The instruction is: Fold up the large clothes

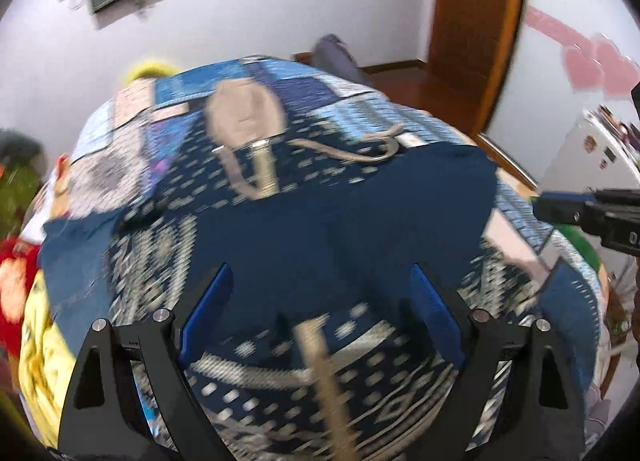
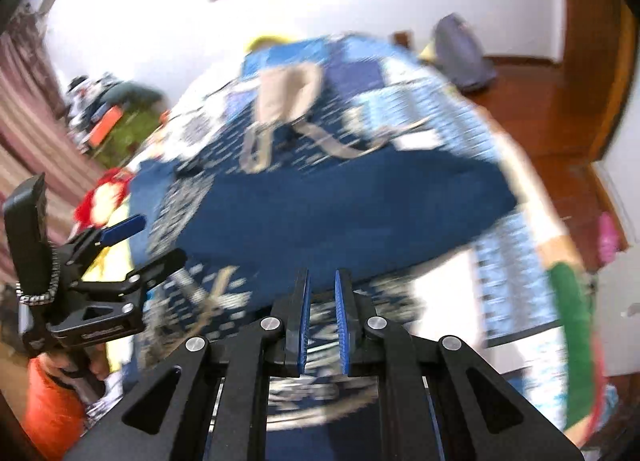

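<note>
The left gripper (image 1: pixel 322 293) is held spread wide, its two blue pads well apart, with nothing pinched between them. Directly ahead of and below its fingers, a dark blue garment (image 1: pixel 304 221) with a pale printed pattern is seen spread across a patchwork bedspread (image 1: pixel 360 101). A beige cord (image 1: pixel 328 389) is seen running up from beneath the gripper, between its fingers. Farther ahead on the garment, a beige hood-shaped piece (image 1: pixel 244 109) with trailing straps is laid. To the right of this gripper, at the edge of the view, the right gripper (image 1: pixel 560 205) is seen.

In the right wrist view, the right gripper (image 2: pixel 322 277) is clenched, only a thin slit being left between its blue pads; no fabric can be made out there, though the picture is blurred. The garment (image 2: pixel 320 205) lies ahead of and under its fingertips. To its left, the left gripper (image 2: pixel 152 241) is seen with its fingers parted over the garment's edge. Beyond it, red and yellow soft items (image 2: pixel 104 201) are seen beside the bedspread (image 2: pixel 440 101).
</note>
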{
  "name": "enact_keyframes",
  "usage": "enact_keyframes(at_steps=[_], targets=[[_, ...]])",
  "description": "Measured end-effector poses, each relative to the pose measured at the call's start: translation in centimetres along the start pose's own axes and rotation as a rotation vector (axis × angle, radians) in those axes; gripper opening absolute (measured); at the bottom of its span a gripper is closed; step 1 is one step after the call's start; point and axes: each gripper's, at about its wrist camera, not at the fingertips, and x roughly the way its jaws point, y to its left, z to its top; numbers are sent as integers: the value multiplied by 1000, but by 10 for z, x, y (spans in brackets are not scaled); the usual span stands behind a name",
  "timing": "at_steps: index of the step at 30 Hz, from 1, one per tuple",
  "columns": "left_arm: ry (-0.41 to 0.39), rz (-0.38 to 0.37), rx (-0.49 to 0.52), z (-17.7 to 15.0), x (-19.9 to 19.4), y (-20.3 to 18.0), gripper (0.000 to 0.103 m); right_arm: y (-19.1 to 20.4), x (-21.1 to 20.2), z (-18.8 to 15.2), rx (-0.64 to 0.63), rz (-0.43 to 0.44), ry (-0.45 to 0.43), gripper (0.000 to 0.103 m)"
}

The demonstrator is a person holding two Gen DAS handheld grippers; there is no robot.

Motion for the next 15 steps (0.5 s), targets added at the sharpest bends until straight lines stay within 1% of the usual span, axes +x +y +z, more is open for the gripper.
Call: enact_keyframes(at_steps=[1,2,5,7,11,14,15], targets=[[5,-28,21,10,6,-13,90,-9,-5,1,5,-22,-14,8],[10,-51,40,17,12,-25,90,-25,-12,2,18,-63,-33,8],[37,-107,102,37,33,-61,90,-59,-23,1,51,-156,-53,8],[60,-123,168,48,52,-91,90,-83,-27,0,79,-208,-56,8],[104,-127,289,57,92,-138,90,-120,-30,-6,132,-239,-46,8],[157,-145,334,59,123,-162,90,-139,-28,-15,174,-248,-38,8],[170,-143,341,59,132,-168,88,-144,-27,-17,185,-249,-34,8]])
